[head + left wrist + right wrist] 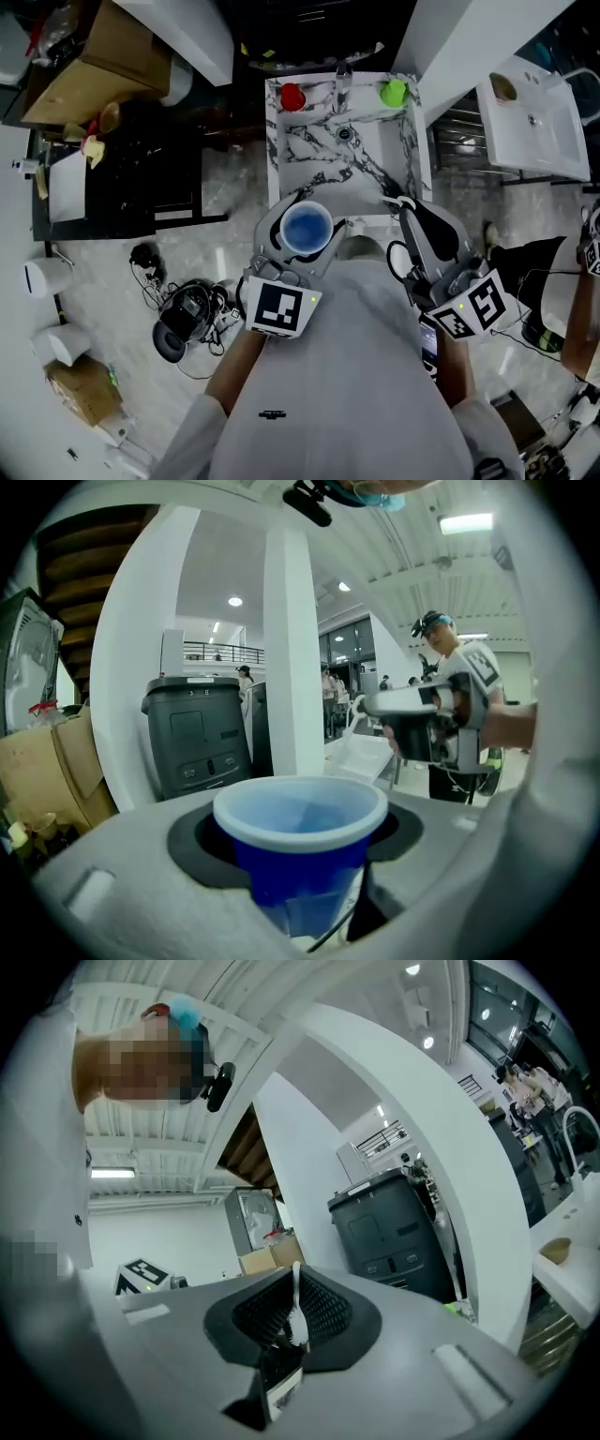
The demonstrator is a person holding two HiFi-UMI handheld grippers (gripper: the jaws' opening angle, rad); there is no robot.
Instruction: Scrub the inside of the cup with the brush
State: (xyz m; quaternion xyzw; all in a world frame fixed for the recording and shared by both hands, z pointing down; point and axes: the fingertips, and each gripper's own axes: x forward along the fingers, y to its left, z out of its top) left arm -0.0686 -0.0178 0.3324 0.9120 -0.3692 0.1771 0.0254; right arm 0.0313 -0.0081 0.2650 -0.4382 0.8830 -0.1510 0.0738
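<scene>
A blue cup (307,228) with a pale inside stands upright, mouth up, in my left gripper (305,246), which is shut on it just in front of the marble sink (281,141). In the left gripper view the cup (300,832) fills the space between the jaws. My right gripper (419,225) sits a little to the cup's right, apart from it, shut on a thin white brush handle (296,1299) that sticks up between the black ribbed pads (258,1312). The brush tip (396,200) points toward the sink. The bristles are not clear in any view.
On the sink's back ledge a red cup (292,95) and a green cup (393,91) flank the faucet (343,80). A white basin (539,131) stands at the right. A grey bin (197,733) and a white column (292,649) stand ahead, with cardboard boxes (94,56) and cables (183,314) to the left.
</scene>
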